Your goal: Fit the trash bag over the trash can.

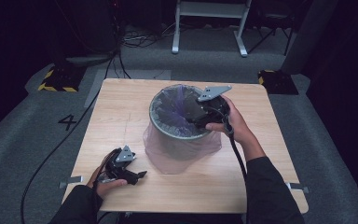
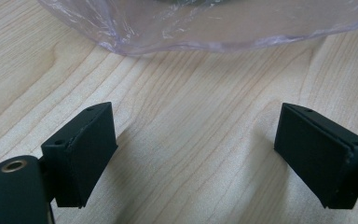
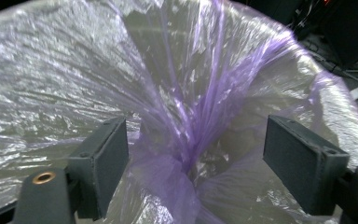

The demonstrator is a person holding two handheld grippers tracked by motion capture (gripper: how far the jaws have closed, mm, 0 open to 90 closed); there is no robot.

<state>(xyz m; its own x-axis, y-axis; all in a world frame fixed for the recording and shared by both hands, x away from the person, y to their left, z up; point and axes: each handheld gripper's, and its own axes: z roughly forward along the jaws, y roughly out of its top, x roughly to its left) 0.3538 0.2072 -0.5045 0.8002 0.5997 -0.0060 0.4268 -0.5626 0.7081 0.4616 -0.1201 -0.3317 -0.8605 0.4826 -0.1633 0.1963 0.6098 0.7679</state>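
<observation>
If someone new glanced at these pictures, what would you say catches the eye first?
First, the round bin in the middle of the wooden table, lined with a translucent purple bag that drapes over its rim and down to the tabletop. The right gripper reaches into its mouth, jaws open around the bunched plastic. The left gripper sits open near the table's front left.
</observation>
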